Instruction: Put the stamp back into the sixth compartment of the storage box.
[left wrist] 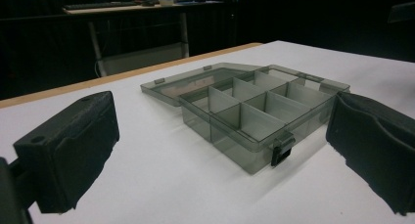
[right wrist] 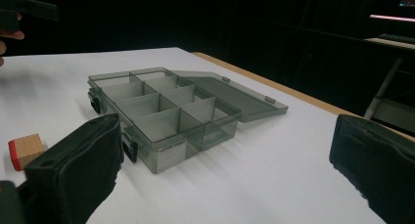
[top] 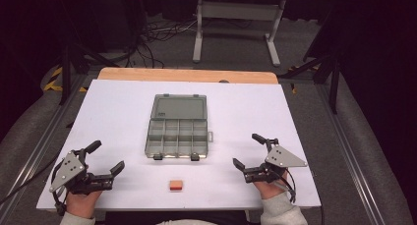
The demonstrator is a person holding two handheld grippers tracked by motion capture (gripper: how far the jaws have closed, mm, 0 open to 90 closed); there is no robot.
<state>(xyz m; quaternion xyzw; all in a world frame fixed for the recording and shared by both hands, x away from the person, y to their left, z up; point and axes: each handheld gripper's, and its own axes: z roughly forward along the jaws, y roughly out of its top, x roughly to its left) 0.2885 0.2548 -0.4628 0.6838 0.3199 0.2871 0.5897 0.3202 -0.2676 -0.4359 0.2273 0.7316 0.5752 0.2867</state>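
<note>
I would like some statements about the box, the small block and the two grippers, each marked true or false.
1. The lid of the compartment box lies open. True.
2. The small block sits inside a compartment. False: it lies on the white table, nearer the person than the box.
3. The left gripper has its jaws apart and holds nothing. True.
4. The right gripper is shut on the block. False: its jaws are open and empty.
5. The compartments of the box look empty. True.
</note>
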